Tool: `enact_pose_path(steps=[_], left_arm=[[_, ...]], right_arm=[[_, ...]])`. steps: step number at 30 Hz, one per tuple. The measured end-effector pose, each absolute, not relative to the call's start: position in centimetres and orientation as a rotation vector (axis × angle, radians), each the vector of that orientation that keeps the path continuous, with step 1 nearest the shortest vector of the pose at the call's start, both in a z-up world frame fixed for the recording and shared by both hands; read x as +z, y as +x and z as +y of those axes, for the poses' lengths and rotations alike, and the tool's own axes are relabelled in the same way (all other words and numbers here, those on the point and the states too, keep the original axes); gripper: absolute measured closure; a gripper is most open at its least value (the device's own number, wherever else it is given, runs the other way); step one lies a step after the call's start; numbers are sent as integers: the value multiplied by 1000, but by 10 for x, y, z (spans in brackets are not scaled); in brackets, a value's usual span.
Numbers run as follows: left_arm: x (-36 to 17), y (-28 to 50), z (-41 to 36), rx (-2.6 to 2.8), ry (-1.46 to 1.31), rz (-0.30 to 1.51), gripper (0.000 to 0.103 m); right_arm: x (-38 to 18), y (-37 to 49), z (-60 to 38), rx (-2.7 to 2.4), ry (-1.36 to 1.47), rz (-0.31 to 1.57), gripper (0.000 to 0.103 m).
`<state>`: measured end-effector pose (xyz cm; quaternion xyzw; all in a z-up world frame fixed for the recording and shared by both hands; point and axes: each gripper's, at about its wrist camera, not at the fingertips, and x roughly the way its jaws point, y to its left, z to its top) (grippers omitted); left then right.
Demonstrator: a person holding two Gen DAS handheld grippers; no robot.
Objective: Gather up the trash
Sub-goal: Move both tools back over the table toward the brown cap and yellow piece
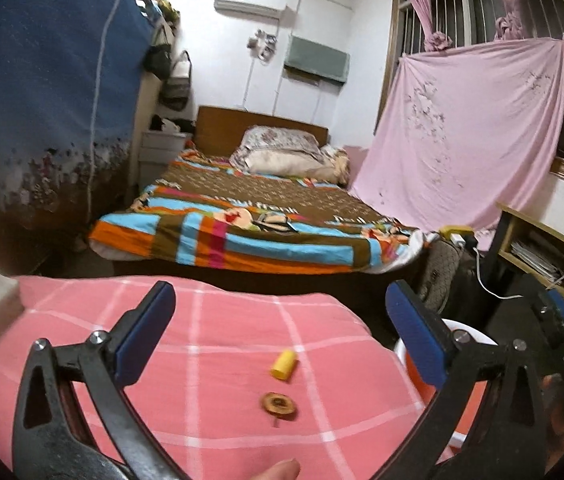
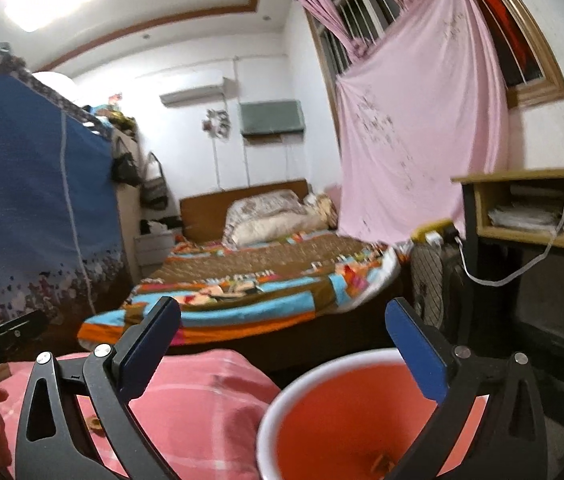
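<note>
- Pink checked bedding [image 1: 210, 352] lies right under your left gripper [image 1: 280, 334], and two bits of trash rest on it: a small yellow cylinder [image 1: 283, 365] and, just nearer to you, a round brown slice [image 1: 278, 403].
- Your left fingers [image 1: 144, 336] are spread wide with nothing between the pads; both scraps sit on the bedding in the gap you look through, apart from either finger.
- Your right gripper [image 2: 282, 348] is spread just as wide and holds nothing.
- Below the right fingers [image 2: 418, 354] stands a red bin [image 2: 334, 412] with a white rim, beside the edge of the pink bedding; a small brownish scrap [image 2: 382, 462] lies at its bottom.
- From the left wrist view, that bin's white rim [image 1: 462, 326] shows just behind the right-hand finger, with your other gripper beyond it.
- Across the room a bed [image 1: 258, 216] with a striped, colourful cover stands well apart from all this.
</note>
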<state>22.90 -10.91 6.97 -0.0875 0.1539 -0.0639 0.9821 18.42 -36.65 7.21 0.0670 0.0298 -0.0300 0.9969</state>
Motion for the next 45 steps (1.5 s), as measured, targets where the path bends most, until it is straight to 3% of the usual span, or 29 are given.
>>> enact_pose_path(steps=[10, 18, 25, 32, 34, 39, 45], left_arm=[[72, 206, -78, -53, -123, 206, 15], [69, 196, -57, -12, -68, 166, 15], [64, 194, -42, -2, -50, 183, 15], [52, 214, -32, 5, -63, 326, 15], [47, 222, -29, -2, -77, 380, 15], [33, 240, -27, -15, -92, 510, 17], [17, 261, -31, -30, -76, 679, 28]], right_arm=[[76, 169, -331, 56, 92, -79, 0], [72, 174, -306, 153, 41, -70, 0], [66, 192, -280, 255, -18, 69, 0], [52, 225, -265, 290, -48, 318, 1], [47, 230, -263, 295, -53, 372, 3], [32, 245, -255, 364, -63, 518, 22], [16, 252, -238, 469, -99, 651, 43]])
